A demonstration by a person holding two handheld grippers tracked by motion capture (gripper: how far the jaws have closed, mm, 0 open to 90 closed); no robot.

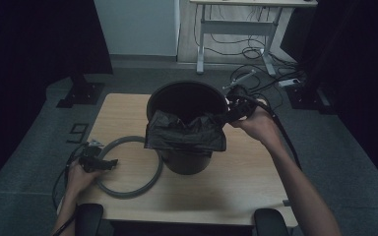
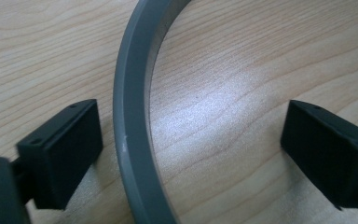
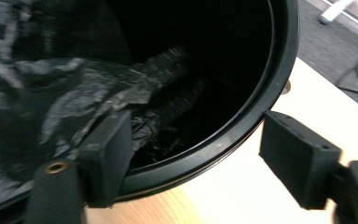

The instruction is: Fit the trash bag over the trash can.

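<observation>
Dim room, grey floor, a desk frame and loose cables at 1 o'clock beyond the pale wooden surface [image 1: 256,182]. Black bin [image 1: 187,129] upright mid-surface, slightly toward 12 o'clock. Black bag [image 1: 186,132] partly inside, its near half draped over the bin rim toward 6 o'clock. Grey ring [image 1: 128,167] flat on the surface at 8 o'clock from the bin, one edge just beside the bin's base.

Left gripper [image 1: 98,163] at the ring's 9 o'clock edge, low over the surface, jaws wide; seen in the left gripper view straddling the ring's band [image 2: 130,140], one pad [image 2: 63,156] just beside it, not pressing, the other well apart.

Right gripper [image 1: 232,105] at the bin's 3 o'clock rim, jaws wide; seen in the right gripper view astride the rim [image 3: 242,126], one pad [image 3: 106,154] inside against crumpled bag, the other outside, clear of the wall. Nothing clamped.
</observation>
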